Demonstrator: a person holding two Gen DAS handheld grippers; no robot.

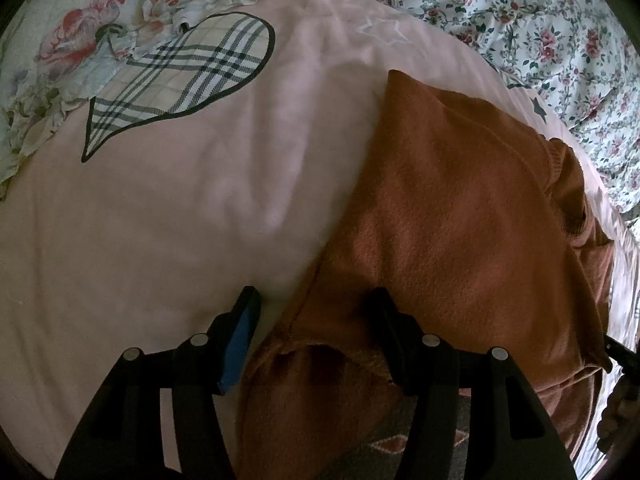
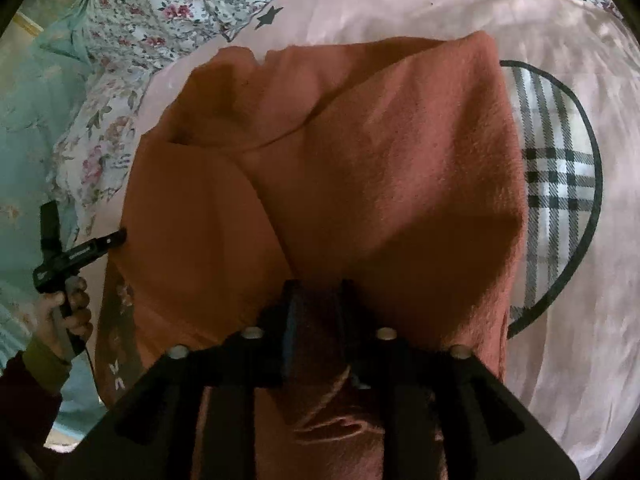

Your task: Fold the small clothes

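Mostly bed point(image 1: 560, 20), floral, with a pink sheet point(image 1: 160, 220) carrying a plaid heart point(image 1: 192, 68). On the sheet lies the rust garment point(image 1: 460, 208), partly folded: soft, fuzzy, light, likely to sag and slide; best held at hem or corners. Right tool point(image 2: 320, 304) is clamped on a bunched edge. Left tool point(image 1: 316, 312) has jaws spread, astride the near edge, not pinching. Hidden: garment type, sleeves, underside layers. Right view shows the left tool's tip touching the far edge; contact unclear.
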